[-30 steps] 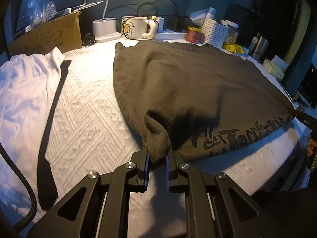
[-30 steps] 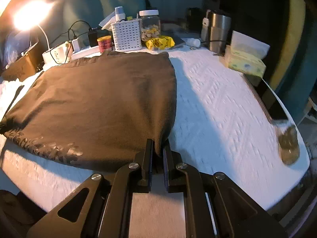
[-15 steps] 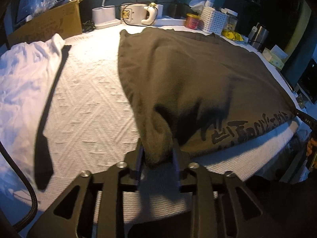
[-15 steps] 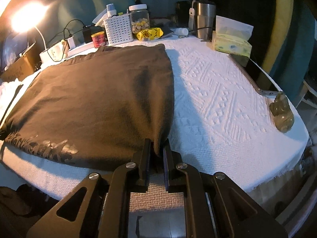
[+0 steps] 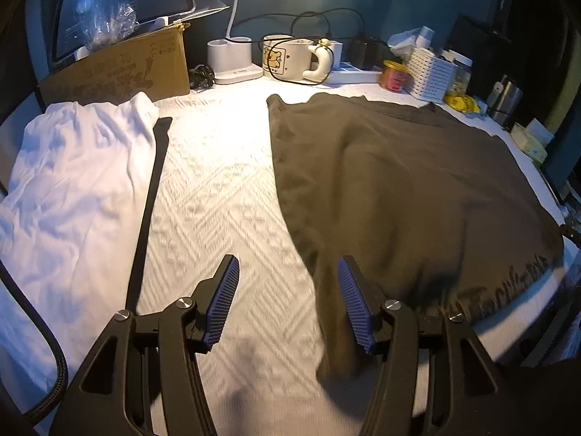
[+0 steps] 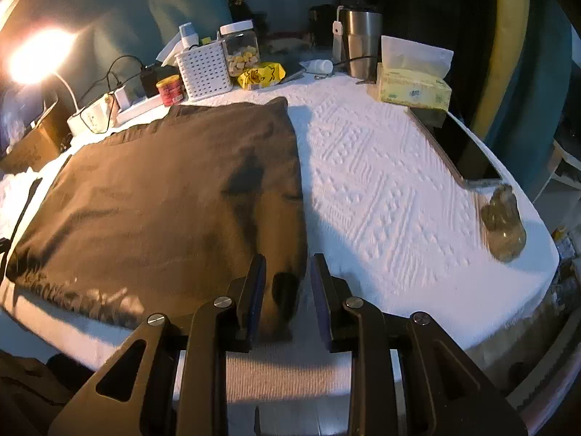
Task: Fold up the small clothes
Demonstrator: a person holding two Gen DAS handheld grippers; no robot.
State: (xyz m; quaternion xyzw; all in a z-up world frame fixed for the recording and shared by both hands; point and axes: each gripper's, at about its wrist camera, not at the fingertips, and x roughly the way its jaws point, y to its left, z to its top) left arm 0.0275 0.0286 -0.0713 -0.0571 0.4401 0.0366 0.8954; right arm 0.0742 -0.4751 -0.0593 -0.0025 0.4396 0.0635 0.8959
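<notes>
White textured cloth (image 5: 218, 196) covers the table, and my lamp (image 6: 32, 54) glares so hard at the back left corner that it washes out everything around it. The dark shirt (image 5: 399, 189) lies flat across the middle of the table, its near hem reaching the front edge. Print runs along that hem, but it is blurred and foreshortened and I cannot read it. My left gripper (image 5: 288, 290) stands wide open, the shirt's near left corner lying just inside its right finger. My right gripper (image 6: 287, 283) is open too, more narrowly, with the shirt's near right corner loose between the fingers. A white garment (image 5: 72, 181) lies along the left edge, cut off by the frame. The cardboard box (image 5: 120, 72) behind it carries writing that I cannot read. The mug (image 5: 287, 58) shows a bear drawing. The tissue box (image 6: 414, 87) label is too small to read.
</notes>
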